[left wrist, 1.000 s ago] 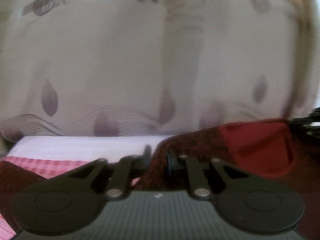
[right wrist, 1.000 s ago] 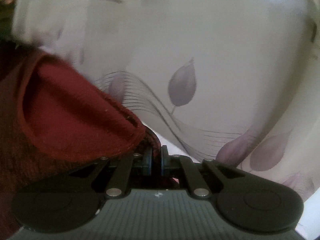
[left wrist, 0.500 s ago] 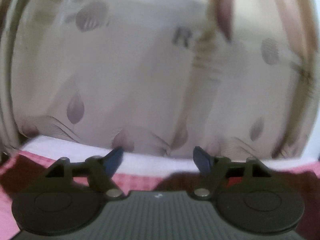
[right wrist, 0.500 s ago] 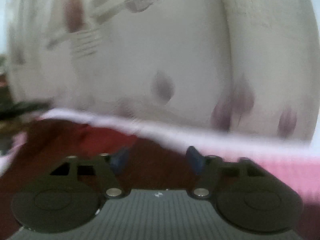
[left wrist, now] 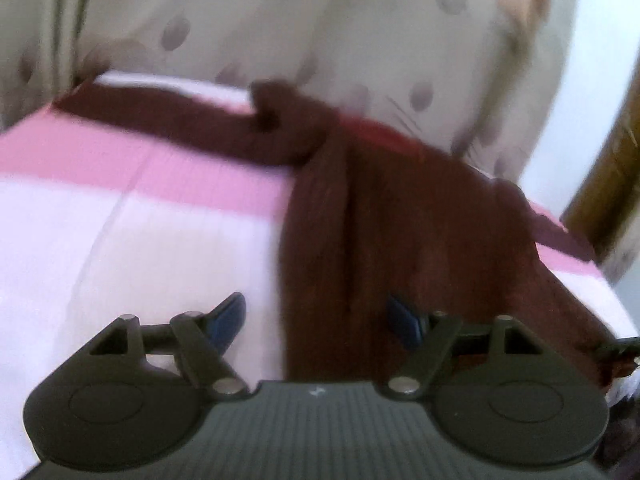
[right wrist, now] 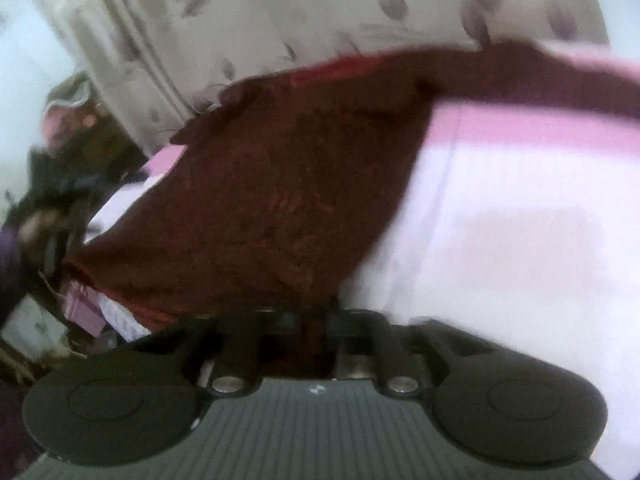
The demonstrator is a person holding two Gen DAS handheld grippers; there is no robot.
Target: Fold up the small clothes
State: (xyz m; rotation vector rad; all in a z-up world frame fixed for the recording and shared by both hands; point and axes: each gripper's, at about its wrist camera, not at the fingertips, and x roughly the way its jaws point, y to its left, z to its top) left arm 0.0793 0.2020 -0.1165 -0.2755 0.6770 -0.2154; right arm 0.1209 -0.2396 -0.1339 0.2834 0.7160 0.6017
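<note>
A dark maroon garment (left wrist: pixel 400 216) lies spread on a pink and white cloth (left wrist: pixel 140 220), one sleeve stretched to the far left. My left gripper (left wrist: pixel 316 320) is open, its blue pads (left wrist: pixel 228 316) straddling the garment's near left edge. In the right wrist view the same garment (right wrist: pixel 280 200) lies in front of my right gripper (right wrist: pixel 314 320), whose jaws are close together on the garment's near edge. Both views are blurred.
A cream curtain with purple leaf print (left wrist: pixel 320 32) hangs behind the surface. A wooden frame (left wrist: pixel 612 184) stands at the far right. Clutter and a pink object (right wrist: pixel 60 128) sit off the surface's left side in the right wrist view.
Both grippers let the garment go and pulled back toward its near edge. The left one stays open; the right one has closed on the near edge.
</note>
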